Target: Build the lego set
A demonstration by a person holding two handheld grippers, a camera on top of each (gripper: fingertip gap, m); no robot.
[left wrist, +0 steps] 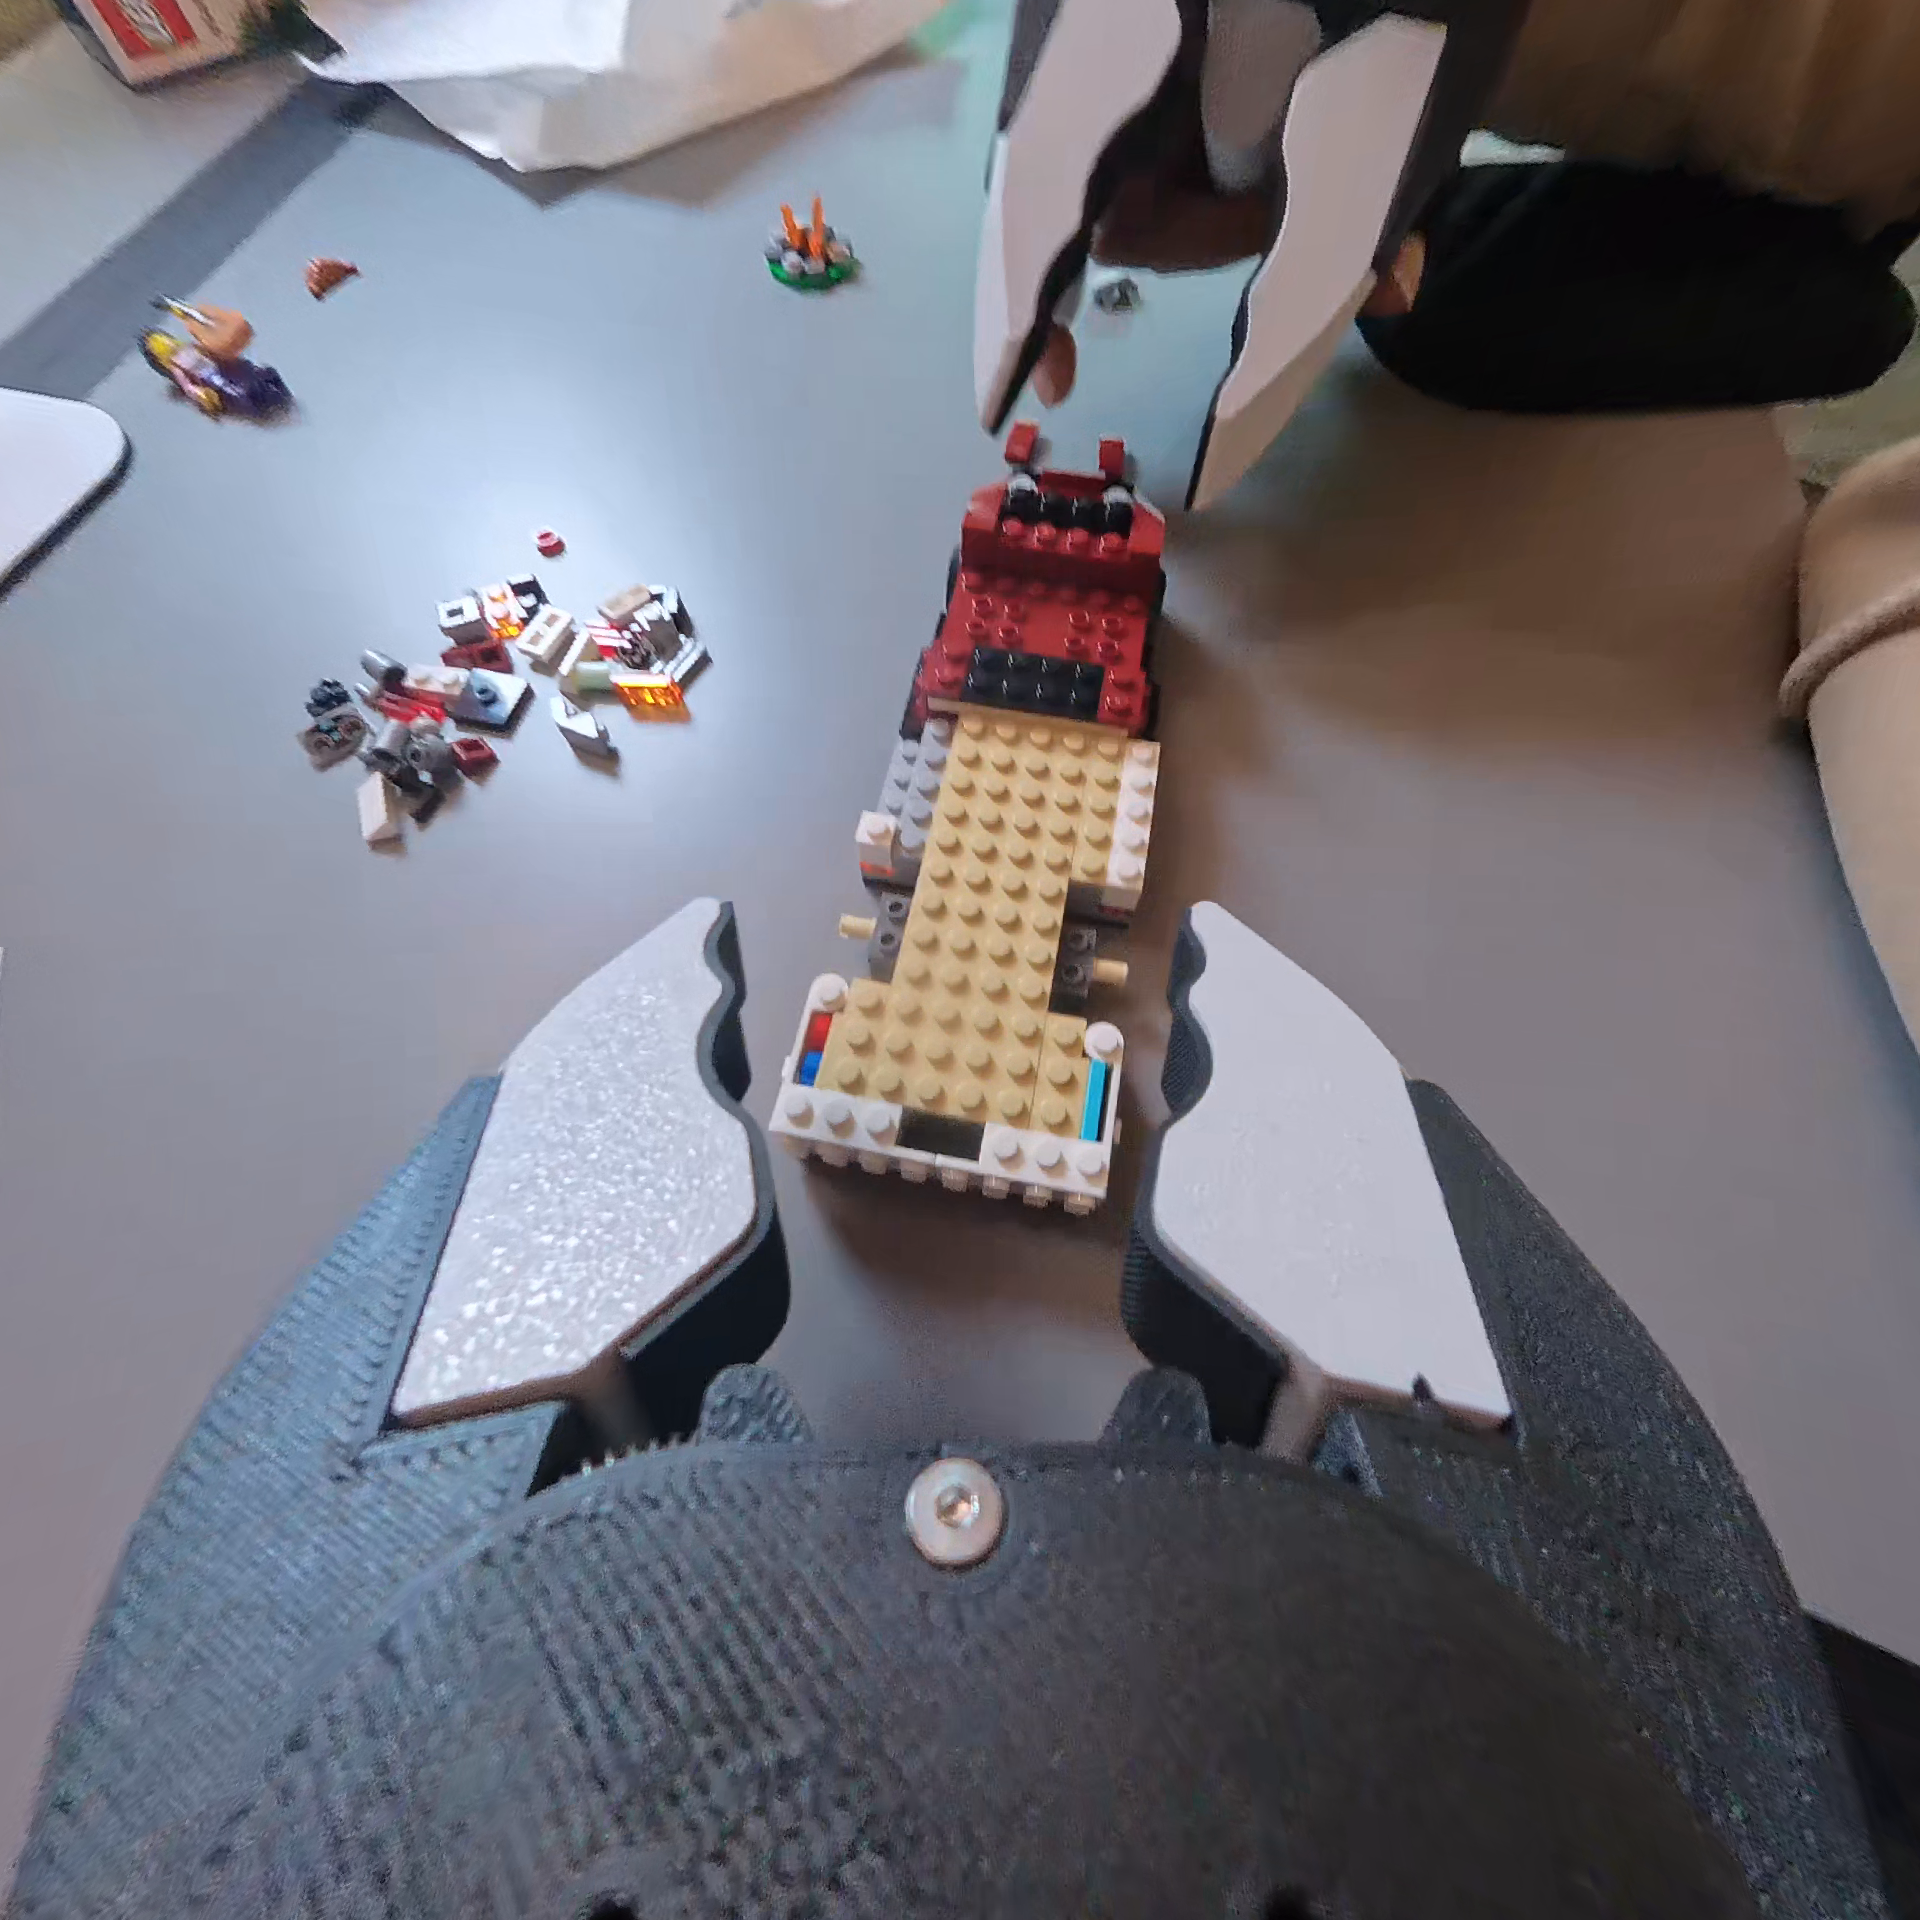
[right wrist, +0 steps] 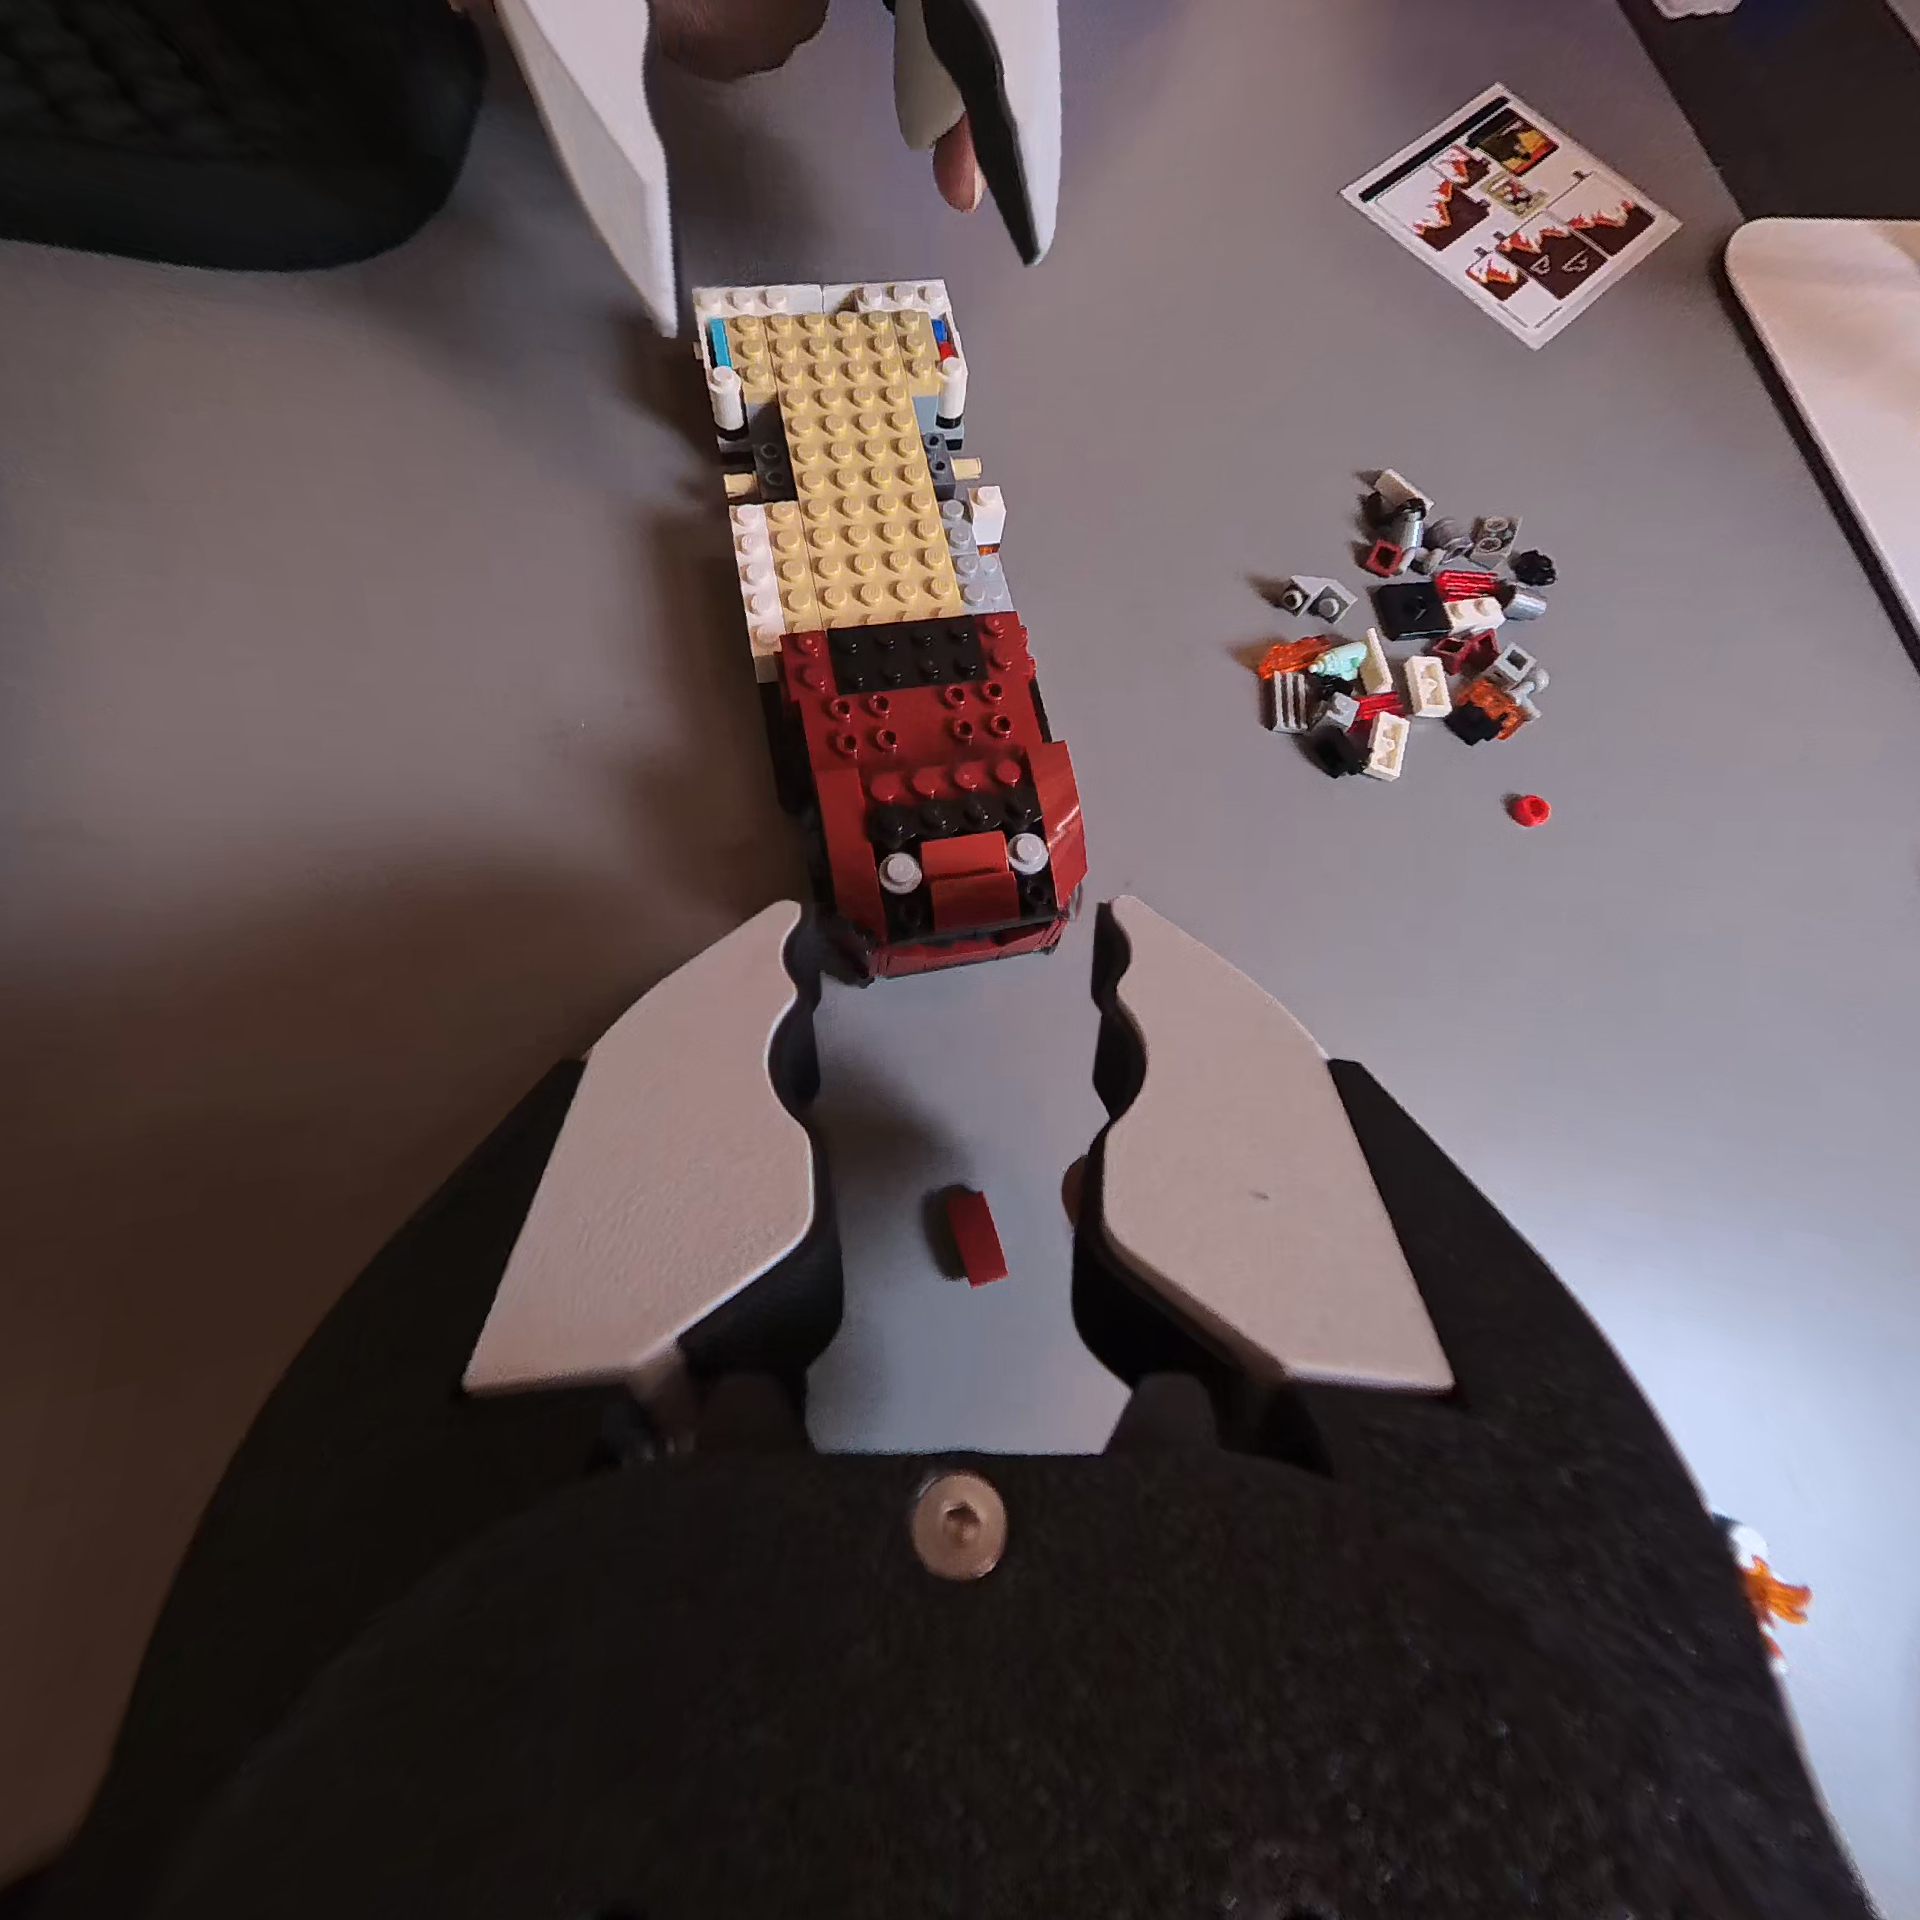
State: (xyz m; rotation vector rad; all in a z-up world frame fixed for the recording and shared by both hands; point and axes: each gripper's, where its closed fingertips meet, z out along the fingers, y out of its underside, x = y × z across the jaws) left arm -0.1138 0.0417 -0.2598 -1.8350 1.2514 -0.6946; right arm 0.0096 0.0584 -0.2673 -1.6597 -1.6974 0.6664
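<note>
On the grey surface (left wrist: 1455,727) lies one long brick-built vehicle (left wrist: 1013,862), with a dark-red cab end and a tan studded deck edged in white. Two grippers face each other along it. At the white-edged rear, the left gripper (left wrist: 956,997) stands spread wide, its two fingers flanking the vehicle's end with a gap on each side, gripping nothing. At the cab end, the right gripper (right wrist: 948,940) is likewise released; its fingertips sit just beside the front bumper, not pressing on it. One loose dark-red brick (right wrist: 975,1234) lies on the surface between the right gripper's fingers, apart from both. Beside the vehicle: one heap of small mixed bricks (right wrist: 1413,634), one single red round stud (right wrist: 1527,809), one printed sheet (right wrist: 1507,213).
</note>
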